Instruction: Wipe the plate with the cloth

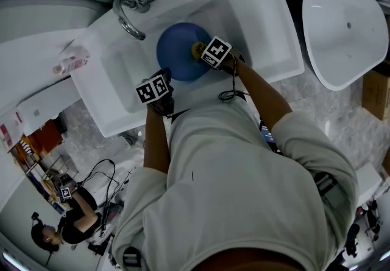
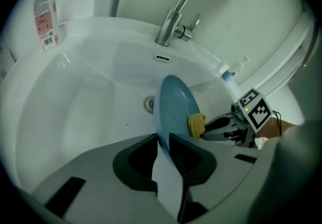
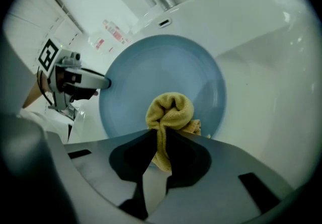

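A blue plate (image 1: pixel 180 50) stands on edge inside the white sink (image 1: pixel 113 63). My left gripper (image 2: pixel 162 150) is shut on the plate's (image 2: pixel 173 109) near rim and holds it upright. My right gripper (image 3: pixel 160 140) is shut on a bunched yellow cloth (image 3: pixel 170 112), which presses against the lower face of the plate (image 3: pixel 156 74). In the left gripper view the cloth (image 2: pixel 196 125) touches the plate's right face, with the right gripper (image 2: pixel 211 128) behind it. From the head view the cloth (image 1: pixel 197 50) shows at the plate's right edge, by the right gripper (image 1: pixel 204 56).
A chrome faucet (image 2: pixel 187 1) rises at the back of the sink, with the drain (image 2: pixel 149 104) below it. A bottle (image 1: pixel 70 59) lies on the left rim and another bottle (image 2: pixel 232 74) on the right. A white basin (image 1: pixel 344 29) stands to the right.
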`<action>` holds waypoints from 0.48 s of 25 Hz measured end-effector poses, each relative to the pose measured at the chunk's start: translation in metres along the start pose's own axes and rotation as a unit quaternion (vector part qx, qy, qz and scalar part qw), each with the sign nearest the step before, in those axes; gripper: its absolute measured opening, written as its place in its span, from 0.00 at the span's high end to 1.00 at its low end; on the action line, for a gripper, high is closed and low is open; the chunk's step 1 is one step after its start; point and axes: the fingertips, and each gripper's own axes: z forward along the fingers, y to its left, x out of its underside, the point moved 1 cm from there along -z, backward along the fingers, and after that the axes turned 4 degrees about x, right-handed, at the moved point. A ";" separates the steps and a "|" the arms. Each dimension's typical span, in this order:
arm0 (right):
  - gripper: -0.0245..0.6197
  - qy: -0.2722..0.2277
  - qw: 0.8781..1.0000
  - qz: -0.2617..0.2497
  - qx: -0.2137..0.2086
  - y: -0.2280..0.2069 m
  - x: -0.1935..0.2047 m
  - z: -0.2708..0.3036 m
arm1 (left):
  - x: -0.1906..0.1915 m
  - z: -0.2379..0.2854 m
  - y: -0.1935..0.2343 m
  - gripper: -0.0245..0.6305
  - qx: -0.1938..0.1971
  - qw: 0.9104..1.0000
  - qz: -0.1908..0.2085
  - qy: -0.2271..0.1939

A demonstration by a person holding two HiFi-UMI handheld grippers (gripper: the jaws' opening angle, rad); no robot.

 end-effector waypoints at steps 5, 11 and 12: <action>0.88 -0.051 0.994 0.090 0.019 -0.026 -0.014 -0.006 | 0.002 0.000 -0.002 0.83 0.006 1.000 0.001 0.002; 0.88 -0.070 0.990 0.119 0.025 -0.043 -0.025 -0.004 | 0.000 -0.001 -0.009 0.82 0.010 1.000 0.012 0.001; 0.88 -0.074 0.989 0.121 0.032 -0.046 -0.027 -0.004 | 0.000 -0.002 -0.011 0.82 0.011 1.000 0.015 0.001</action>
